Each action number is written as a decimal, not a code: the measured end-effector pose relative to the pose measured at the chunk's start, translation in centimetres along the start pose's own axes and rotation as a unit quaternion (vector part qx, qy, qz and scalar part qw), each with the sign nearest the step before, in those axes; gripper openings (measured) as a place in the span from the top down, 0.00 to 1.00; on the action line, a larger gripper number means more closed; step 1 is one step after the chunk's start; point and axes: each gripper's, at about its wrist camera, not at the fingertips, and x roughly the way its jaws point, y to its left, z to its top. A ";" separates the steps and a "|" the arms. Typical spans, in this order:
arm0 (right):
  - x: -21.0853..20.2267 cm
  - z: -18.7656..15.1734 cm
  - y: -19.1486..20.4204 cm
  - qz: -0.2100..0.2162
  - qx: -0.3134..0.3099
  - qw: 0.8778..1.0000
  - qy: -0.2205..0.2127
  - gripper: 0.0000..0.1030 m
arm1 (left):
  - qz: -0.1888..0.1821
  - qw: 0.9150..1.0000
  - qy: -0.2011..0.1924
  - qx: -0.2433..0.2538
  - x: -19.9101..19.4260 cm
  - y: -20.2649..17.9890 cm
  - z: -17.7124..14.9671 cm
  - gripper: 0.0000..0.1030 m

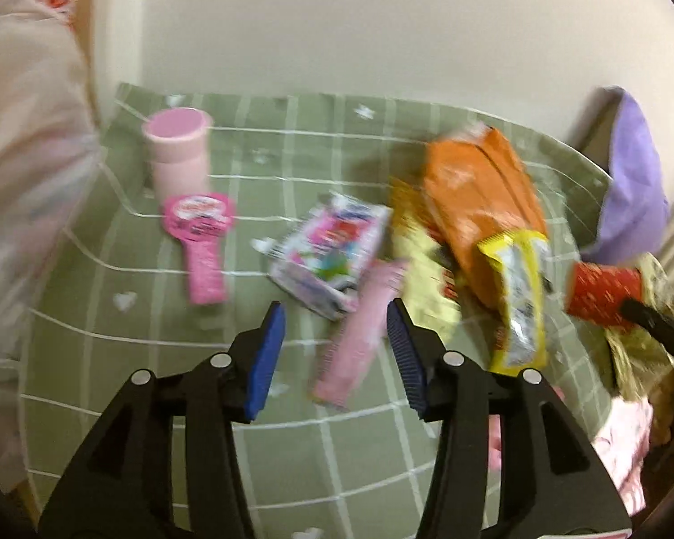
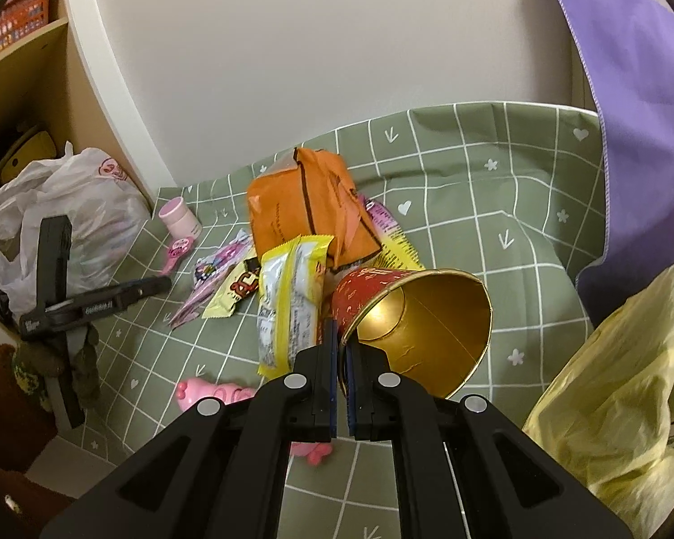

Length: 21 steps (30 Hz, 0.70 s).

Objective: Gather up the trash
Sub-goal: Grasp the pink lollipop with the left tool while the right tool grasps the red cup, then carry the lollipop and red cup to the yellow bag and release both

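My right gripper (image 2: 340,337) is shut on the rim of a red paper cup with a gold inside (image 2: 418,323), held tilted above the green checked cloth (image 2: 494,188); the cup also shows in the left wrist view (image 1: 602,289). My left gripper (image 1: 337,319) is open and empty, hovering over a pink wrapper (image 1: 359,337). Trash lies on the cloth: an orange packet (image 2: 310,206), a yellow-edged silver wrapper (image 2: 290,301), a colourful sachet (image 1: 332,242), a pink lid tab (image 1: 200,233) and a small pink cup (image 1: 179,152).
A white plastic bag (image 2: 67,215) stands at the left by a shelf. A yellow plastic bag (image 2: 620,386) is at the right. A purple cloth (image 2: 638,81) hangs at the back right. A pink toy (image 2: 220,395) lies near the cloth's front edge.
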 end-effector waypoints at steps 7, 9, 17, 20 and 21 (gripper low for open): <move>-0.4 -1.0 0.4 -0.021 -0.008 1.000 -0.002 0.95 | 0.092 0.994 -0.024 -0.044 2.2 4.8 4.2 0.51; -0.3 -1.2 0.1 -0.035 -0.004 0.999 0.003 0.95 | 0.116 0.992 -0.015 -0.050 3.6 5.8 5.2 0.51; -0.4 -1.8 -0.6 -0.050 0.001 0.998 0.024 0.95 | 0.131 0.989 0.053 -0.035 7.6 6.0 6.6 0.51; -0.6 -1.9 -1.0 -0.055 0.001 0.998 0.022 0.95 | 0.124 0.990 0.055 -0.025 7.3 5.6 6.7 0.53; -0.7 -2.0 -1.2 -0.054 0.003 0.998 0.021 0.95 | 0.112 0.992 0.048 -0.026 6.6 5.4 6.7 0.53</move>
